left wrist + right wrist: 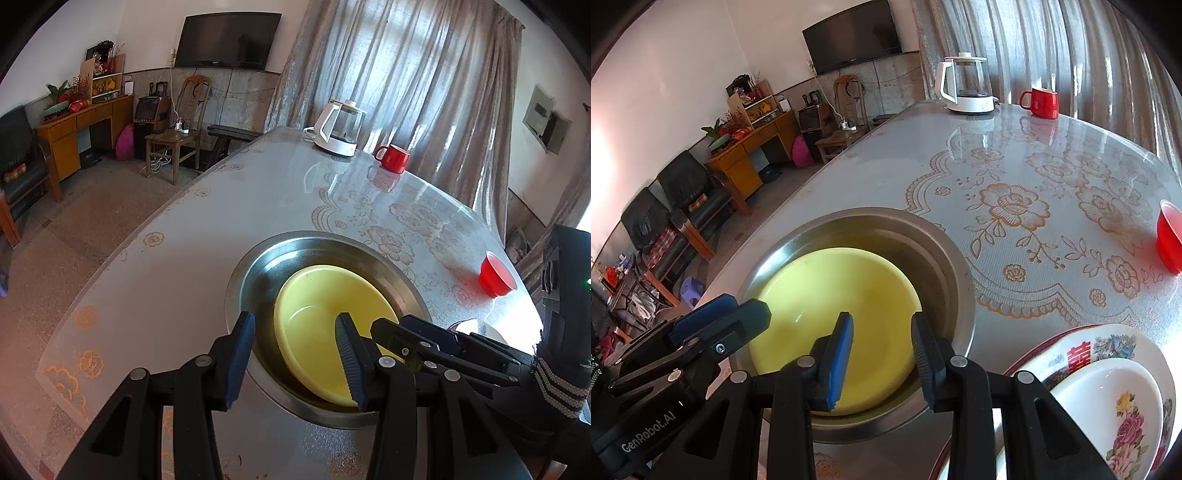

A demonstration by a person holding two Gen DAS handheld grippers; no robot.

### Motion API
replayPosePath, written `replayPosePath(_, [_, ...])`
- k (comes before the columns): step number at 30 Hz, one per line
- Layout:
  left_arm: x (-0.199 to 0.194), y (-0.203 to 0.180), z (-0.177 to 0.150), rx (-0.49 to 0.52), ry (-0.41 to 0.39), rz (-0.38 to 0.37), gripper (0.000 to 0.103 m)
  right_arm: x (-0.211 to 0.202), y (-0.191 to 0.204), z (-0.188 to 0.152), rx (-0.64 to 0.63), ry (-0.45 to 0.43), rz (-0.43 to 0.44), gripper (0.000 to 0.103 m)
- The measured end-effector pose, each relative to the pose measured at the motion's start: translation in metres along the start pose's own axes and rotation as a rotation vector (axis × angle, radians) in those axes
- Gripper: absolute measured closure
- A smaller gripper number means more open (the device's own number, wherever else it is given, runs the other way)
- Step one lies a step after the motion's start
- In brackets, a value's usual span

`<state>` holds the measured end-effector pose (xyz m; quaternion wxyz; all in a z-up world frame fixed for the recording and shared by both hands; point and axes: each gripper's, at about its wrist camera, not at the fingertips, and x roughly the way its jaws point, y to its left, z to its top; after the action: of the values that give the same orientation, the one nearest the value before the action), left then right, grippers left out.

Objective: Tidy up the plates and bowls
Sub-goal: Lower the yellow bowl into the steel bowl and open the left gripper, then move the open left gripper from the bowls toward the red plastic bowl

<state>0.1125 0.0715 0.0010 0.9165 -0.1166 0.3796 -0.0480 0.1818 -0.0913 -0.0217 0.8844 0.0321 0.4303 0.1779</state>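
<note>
A yellow plate lies tilted inside a steel basin, lower centre; flowered dishes stacked lower right.

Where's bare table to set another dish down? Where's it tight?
Free: the wide stretch of table between the steel basin and the kettle with red mug; also the edge strip left of the basin. Tight: near right, where the floral plate and white bowl sit beside the basin holding the yellow plate, red bowl beyond.
</note>
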Motion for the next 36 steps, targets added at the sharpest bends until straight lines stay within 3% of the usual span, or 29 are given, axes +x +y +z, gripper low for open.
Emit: replayPosePath(36, [-0.019, -0.026, -0.008, 0.078, -0.025, -0.026, 0.057, -0.039, -0.027, -0.013, 0.106, -0.041, 0.006, 0.064])
